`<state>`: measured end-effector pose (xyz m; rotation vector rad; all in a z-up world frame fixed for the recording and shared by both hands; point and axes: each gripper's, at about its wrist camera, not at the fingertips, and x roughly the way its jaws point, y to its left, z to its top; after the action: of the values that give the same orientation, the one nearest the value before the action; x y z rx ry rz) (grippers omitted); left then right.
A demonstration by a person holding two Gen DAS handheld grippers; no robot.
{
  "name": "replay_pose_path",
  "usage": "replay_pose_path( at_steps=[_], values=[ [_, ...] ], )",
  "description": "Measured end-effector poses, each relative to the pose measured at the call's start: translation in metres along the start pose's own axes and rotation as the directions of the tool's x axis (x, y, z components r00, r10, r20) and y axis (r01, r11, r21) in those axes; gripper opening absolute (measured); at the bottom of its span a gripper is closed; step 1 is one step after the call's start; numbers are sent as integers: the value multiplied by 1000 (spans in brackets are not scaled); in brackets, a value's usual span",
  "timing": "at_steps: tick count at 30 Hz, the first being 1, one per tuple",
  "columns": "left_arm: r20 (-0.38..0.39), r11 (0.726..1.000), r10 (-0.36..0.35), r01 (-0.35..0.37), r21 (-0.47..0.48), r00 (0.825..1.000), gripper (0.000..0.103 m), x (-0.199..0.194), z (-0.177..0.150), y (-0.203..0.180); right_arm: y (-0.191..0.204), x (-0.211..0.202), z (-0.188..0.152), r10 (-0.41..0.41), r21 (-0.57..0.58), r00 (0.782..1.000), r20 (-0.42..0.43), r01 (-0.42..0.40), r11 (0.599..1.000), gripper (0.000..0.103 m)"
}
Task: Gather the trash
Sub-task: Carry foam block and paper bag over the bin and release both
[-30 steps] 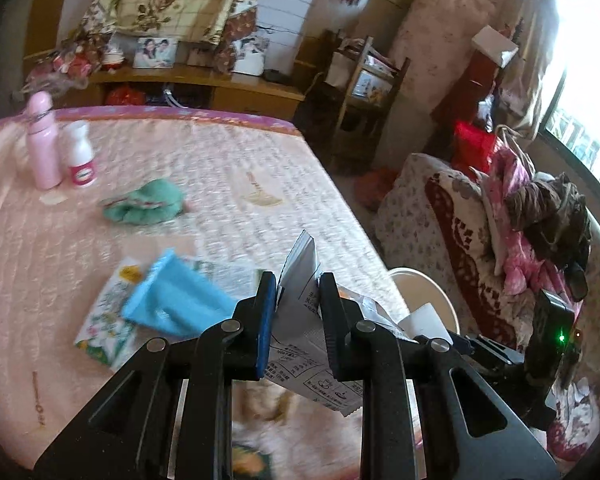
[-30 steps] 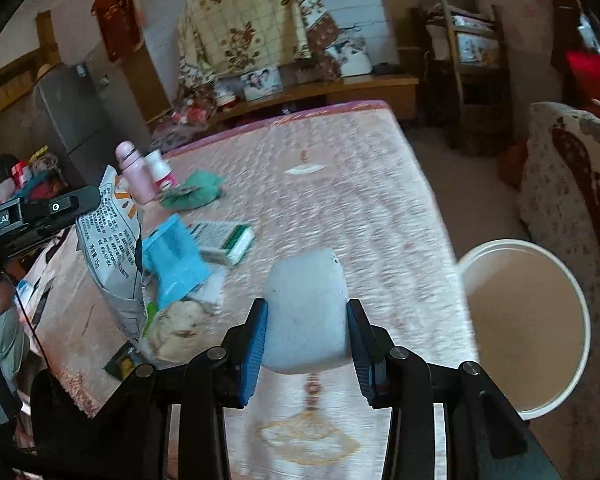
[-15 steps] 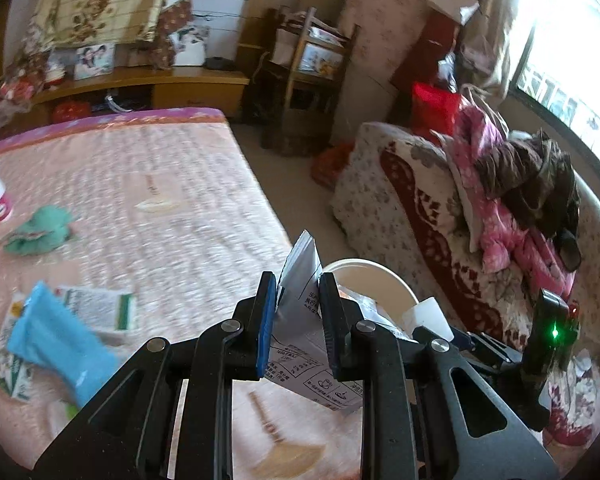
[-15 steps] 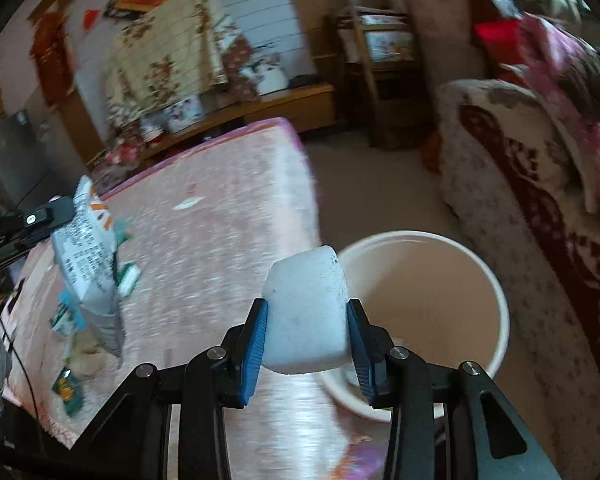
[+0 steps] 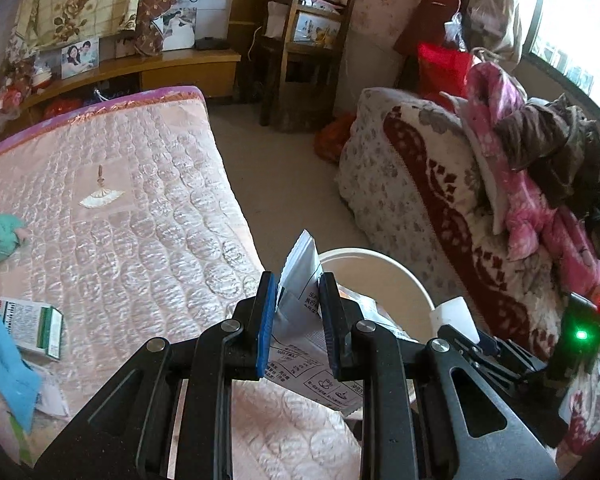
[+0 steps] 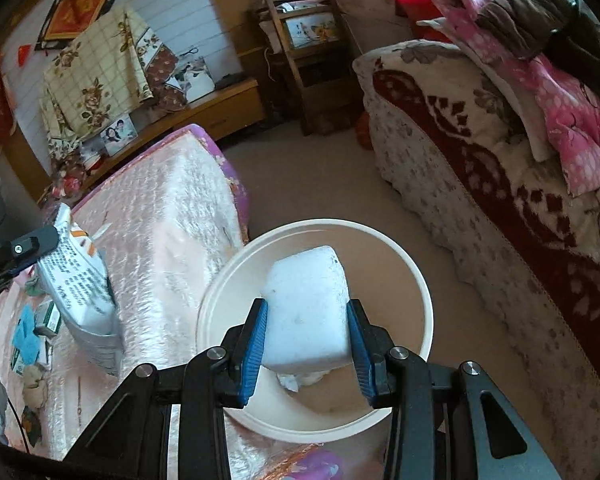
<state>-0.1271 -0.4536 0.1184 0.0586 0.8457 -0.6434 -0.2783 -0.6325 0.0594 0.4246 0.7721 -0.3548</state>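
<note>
Now the right gripper (image 6: 306, 340) clamps a white foam block (image 6: 306, 312) above the white bucket (image 6: 422, 304); the left gripper (image 5: 298, 320) pinches a printed packet (image 5: 300, 280) beside the bed (image 5: 140, 208).

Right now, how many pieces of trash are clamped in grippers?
2. The left gripper clamps a printed white packet over the bed's edge; the right gripper clamps a white foam block above the cream bin. None hidden.

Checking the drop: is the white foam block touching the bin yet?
Apart. In the right wrist view the white foam block is clamped in the right gripper, above the bin opening, clear of its rim.
</note>
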Motion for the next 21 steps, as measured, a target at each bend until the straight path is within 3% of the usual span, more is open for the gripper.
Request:
replay_pose_path(
  at_steps=[4, 7, 9, 11, 21],
  values=[
    [-4, 1000, -5, 5, -3, 1000, 21, 12, 0, -8, -3, 13, 1, -1, 14, 1000, -18, 1, 1000, 38],
    [-3, 1000, -11, 11, 1, 1000, 24, 19, 0, -12, -8, 20, 1, -15, 33, 1000, -19, 16, 999, 52],
    [-16, 1000, -26, 26, -4, 1000, 30, 22, -2, -10, -13, 22, 0, -22, 55, 999, -25, 24, 998, 54],
    [-25, 999, -35, 35, -15, 999, 46, 23, -4, -8, -18, 21, 0, -19, 75, 999, -26, 21, 997, 55],
    [5, 1000, -19, 20, -11, 1000, 46, -15, -14, 9, -6, 19, -5, -6, 36, 999, -31, 7, 999, 55]
  ],
)
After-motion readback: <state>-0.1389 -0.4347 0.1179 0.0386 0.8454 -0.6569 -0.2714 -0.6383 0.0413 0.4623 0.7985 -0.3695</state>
